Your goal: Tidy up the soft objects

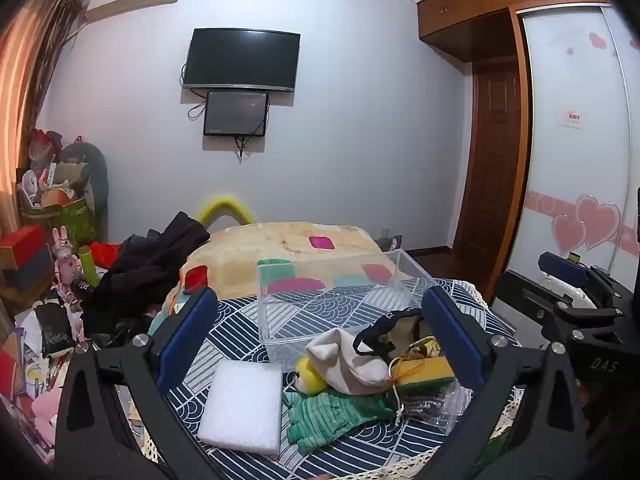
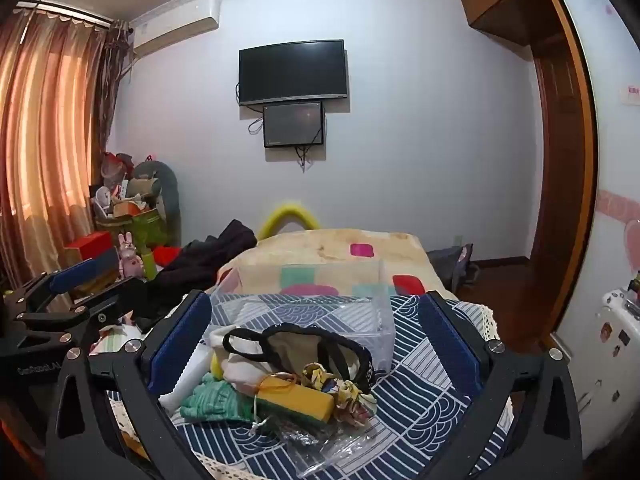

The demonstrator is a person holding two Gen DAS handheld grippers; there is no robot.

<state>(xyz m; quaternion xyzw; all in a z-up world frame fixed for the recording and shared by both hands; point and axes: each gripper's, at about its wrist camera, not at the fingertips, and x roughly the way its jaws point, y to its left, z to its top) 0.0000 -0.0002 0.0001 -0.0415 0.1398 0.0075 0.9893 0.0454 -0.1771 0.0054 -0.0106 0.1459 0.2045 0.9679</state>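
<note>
Lying at the left of the pile on the blue patterned cloth (image 1: 360,446), a white foam block (image 1: 242,406) sits flat, just beside a green knitted glove (image 1: 326,416). A pale cream sock (image 1: 352,360) rests over a yellow ball (image 1: 308,376) and touches the glove's upper edge. Right of the sock lies a yellow sponge (image 1: 426,372) with a green underside, an orange cord looped across it. A black strap (image 1: 384,330) arches above the sponge, attached to a beige pouch. A crinkled clear plastic bag (image 1: 440,406) lies under and beside the sponge.

Behind the pile stands a clear plastic box (image 1: 340,296), upright and open at the top, with nothing visible inside it.

The left gripper (image 1: 320,336) hangs above the pile with its blue pads spread wide, grasping nothing. The right gripper (image 2: 316,340) likewise hovers released, its pads wide apart on either side of the heap.

From the right wrist view the strap (image 2: 280,340) loops over the pouch, the sponge (image 2: 296,398) lies in front of it, and a floral yellow scrunchie (image 2: 344,394) touches the sponge's right end. The glove (image 2: 212,402) lies left of the sponge, and the plastic bag (image 2: 320,446) sits nearest the camera. The box (image 2: 304,304) stands just behind the pile.
</note>
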